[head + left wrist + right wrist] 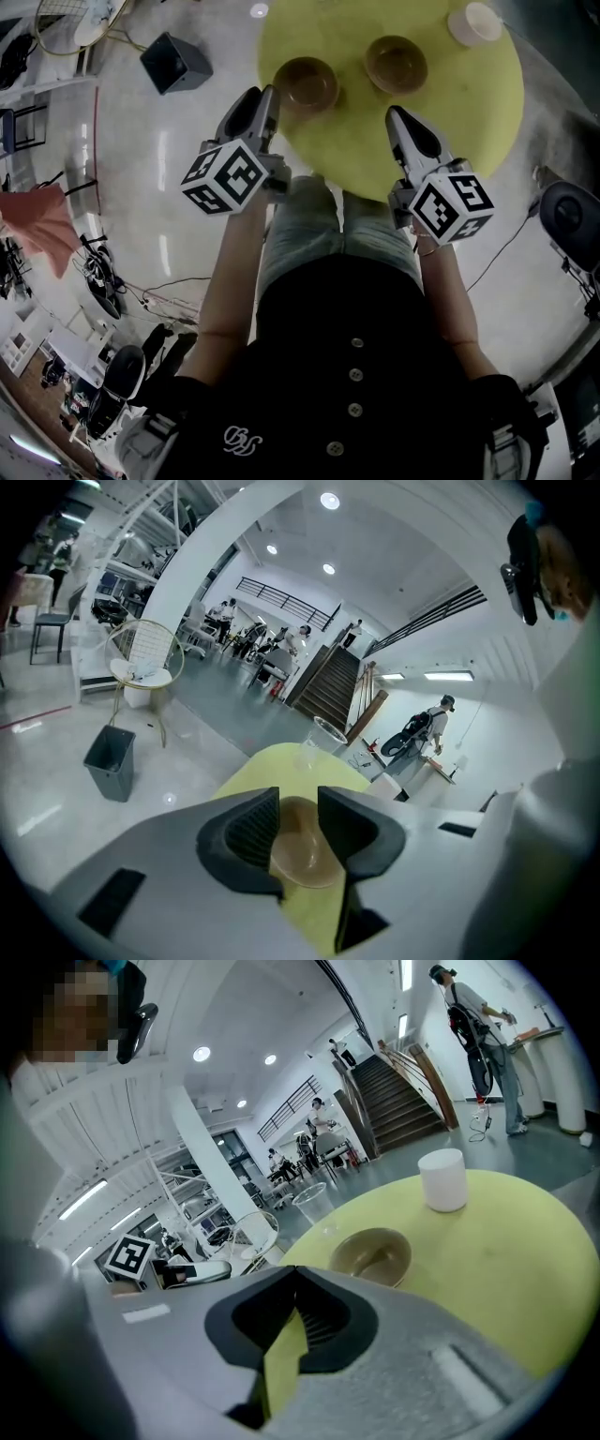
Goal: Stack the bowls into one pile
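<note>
Left tool (266,96) parted, right tool (397,114) closed empty, two brown bowls (306,82) (396,63), one white cup (474,22), yellow table (469,103)

Table (469,112): plain yellow-green. Left bowl (305,82), right bowl (396,62): brown, tan inside. Cup (475,23): white. Left gripper (261,98), right gripper (394,114): grey bodies; pads (246,829) black, ribbed; cubes (225,176) white with black square markers. Bin (175,62): dark grey. Floor (169,169): pale grey, glossy. Top (309,375): black, pale buttons. Cloth (37,225): salmon.
</note>
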Motion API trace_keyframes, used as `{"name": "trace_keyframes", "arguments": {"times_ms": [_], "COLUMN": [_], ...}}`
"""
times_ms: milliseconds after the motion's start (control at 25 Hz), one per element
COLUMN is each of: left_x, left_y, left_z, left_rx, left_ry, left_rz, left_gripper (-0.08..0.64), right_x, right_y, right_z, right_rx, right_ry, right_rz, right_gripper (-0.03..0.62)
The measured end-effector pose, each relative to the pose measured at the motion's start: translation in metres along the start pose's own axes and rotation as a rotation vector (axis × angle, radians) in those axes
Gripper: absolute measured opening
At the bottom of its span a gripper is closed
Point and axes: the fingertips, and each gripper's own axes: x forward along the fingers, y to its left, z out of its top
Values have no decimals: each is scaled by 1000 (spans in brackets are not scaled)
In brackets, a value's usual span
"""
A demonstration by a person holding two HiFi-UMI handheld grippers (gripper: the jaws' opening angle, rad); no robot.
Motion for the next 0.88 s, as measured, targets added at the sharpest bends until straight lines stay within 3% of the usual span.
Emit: {"name": "trace_keyframes", "arguments": {"times_ms": [400,880], "left_x": [8,28], "left_y": [23,35], "left_z": [-44,-58], "left_rx": [-48,-77], "left_ry": [150,220], "left_rz": [-29,-8], "left_gripper": [126,126], "right_x": [13,18], "right_y": [9,0], "right_z": [-19,-31], "right_rx": [13,52], "right_ry": [28,43], "right_rz": [-16,-65], "right_gripper": [3,3]}}
